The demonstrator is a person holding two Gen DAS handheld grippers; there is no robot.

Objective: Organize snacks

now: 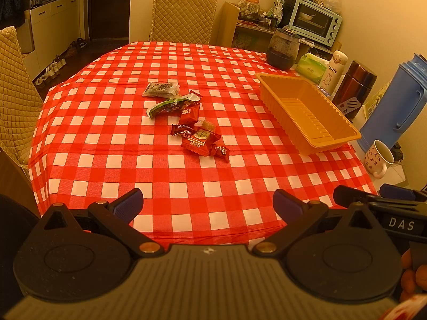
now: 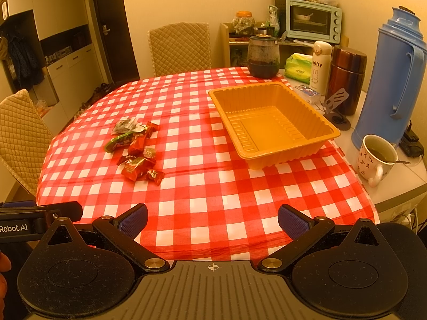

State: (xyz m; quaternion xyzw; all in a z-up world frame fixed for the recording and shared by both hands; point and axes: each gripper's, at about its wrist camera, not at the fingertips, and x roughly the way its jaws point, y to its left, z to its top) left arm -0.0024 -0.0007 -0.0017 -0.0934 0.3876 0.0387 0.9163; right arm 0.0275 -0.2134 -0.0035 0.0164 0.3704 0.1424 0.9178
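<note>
My left gripper (image 1: 208, 204) hangs over the near edge of the red-and-white checked tablecloth (image 1: 186, 186) with its blue-padded fingers (image 1: 128, 204) spread wide and nothing between them; my right gripper (image 2: 212, 218) sits just beside it, equally wide and empty. The snacks (image 1: 186, 122) lie in a loose heap near the middle of the cloth, the heap's long axis running from the far grey packet (image 1: 161, 89) toward me and slightly right, ending in a small red candy (image 1: 220, 152). A green wrapper (image 1: 168, 106) lies crosswise, its long axis left to right. The orange tray (image 2: 275, 122) stands well to the right of the heap, empty, one corner pointing toward me. Open cloth stretches between me and both. Beyond the tray's right rim crowd a mug (image 2: 376, 157), a blue thermos (image 2: 392, 74) and flasks
</note>
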